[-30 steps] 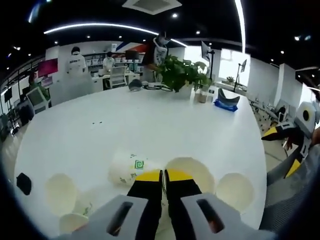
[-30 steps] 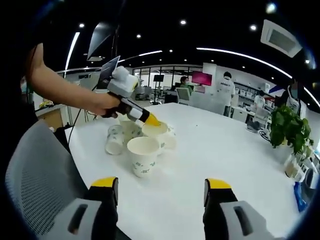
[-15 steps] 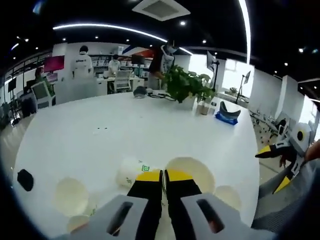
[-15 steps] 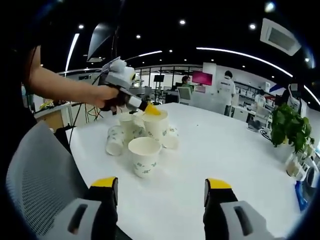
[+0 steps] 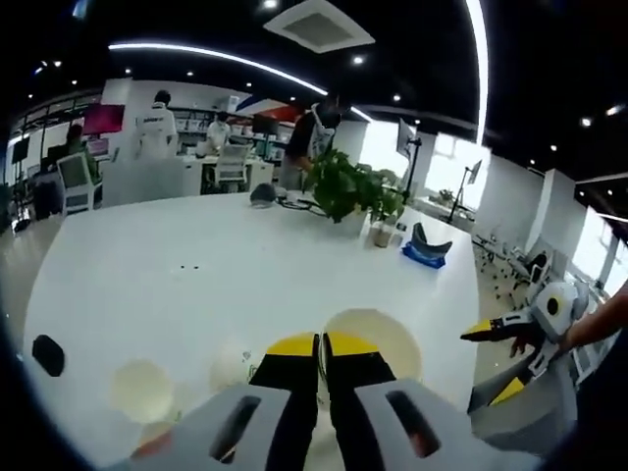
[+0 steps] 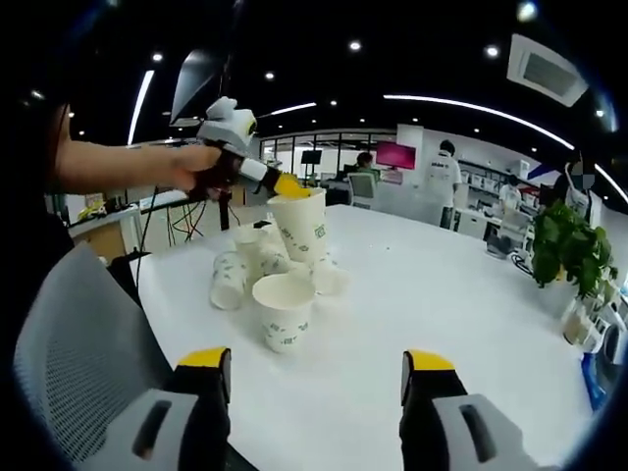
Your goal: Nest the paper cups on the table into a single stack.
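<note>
My left gripper (image 6: 287,184), arm outstretched, has its jaws pinched together, apparently gripping; my right gripper (image 6: 316,375) hangs low, jaws spread.

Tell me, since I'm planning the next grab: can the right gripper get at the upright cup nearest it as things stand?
Probably yes. The right gripper is open and empty, and the upright cup stands straight ahead with bare table between. The left gripper holds its lifted cup farther back, above the cluster.
</note>
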### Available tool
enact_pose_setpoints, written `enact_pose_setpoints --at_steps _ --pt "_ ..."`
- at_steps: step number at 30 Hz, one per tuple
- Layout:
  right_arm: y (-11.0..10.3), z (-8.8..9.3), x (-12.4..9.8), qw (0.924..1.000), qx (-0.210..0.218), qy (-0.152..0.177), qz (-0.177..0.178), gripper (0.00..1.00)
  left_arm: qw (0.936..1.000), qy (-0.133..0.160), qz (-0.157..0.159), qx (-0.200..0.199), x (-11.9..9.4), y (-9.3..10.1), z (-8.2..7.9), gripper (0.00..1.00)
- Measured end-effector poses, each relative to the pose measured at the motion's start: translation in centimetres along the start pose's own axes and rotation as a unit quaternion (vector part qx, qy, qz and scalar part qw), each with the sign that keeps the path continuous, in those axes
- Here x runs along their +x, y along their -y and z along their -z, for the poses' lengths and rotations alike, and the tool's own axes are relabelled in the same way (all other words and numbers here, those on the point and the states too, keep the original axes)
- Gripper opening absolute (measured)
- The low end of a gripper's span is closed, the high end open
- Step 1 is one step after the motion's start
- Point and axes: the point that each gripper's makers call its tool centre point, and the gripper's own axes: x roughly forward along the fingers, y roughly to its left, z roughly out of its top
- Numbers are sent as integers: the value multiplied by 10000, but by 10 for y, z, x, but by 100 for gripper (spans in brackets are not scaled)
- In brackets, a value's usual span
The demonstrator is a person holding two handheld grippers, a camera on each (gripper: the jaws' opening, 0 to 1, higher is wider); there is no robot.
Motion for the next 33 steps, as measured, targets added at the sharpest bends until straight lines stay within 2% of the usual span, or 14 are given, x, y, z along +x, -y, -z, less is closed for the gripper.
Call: enact_pose_setpoints --at_steps 8,17,23,33 --pt "0 0 0 10000 -27 30 -27 72 9998 -9 177 49 -10 16 -5 0" --pt "1 1 0 10000 -49 29 -24 72 9992 -177 358 70 -13 31 0 0" --pt "1 1 0 10000 -43 24 -31 71 9978 -417 502 141 -8 43 14 0" --pt "3 1 -1 10000 -36 44 -4 71 9959 -659 613 130 2 48 38 0"
